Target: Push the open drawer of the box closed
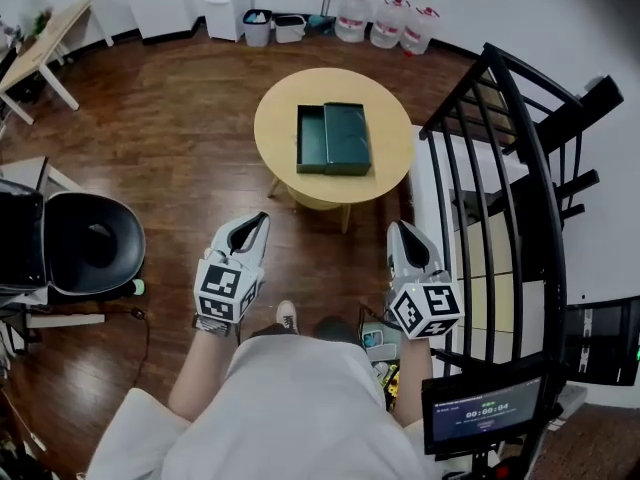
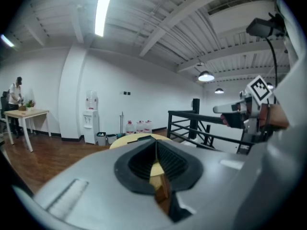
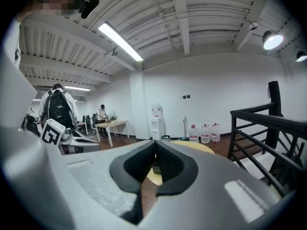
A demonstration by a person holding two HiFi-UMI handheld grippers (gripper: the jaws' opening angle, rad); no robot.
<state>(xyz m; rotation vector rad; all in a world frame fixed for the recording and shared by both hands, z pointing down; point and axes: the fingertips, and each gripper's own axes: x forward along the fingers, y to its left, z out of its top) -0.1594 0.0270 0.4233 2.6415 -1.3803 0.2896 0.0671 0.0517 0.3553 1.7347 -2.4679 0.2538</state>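
Two grey grippers, left [image 1: 262, 218] and right [image 1: 395, 226], I held low, jaws pressed together, empty | ahead, my round pale wooden table [image 1: 272, 118] carried the flat dark-green box [image 1: 346, 138], drawer [image 1: 310, 140] out leftward | glossy brown plank floor [image 1: 170, 118] around.

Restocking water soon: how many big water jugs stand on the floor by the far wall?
3, side by side against the wall beyond the round table: left jug, middle jug, right jug. None looks hidden behind them.

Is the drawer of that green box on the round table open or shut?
Open: the drawer sticks out of the green box's side, and its hollow inside shows from above.
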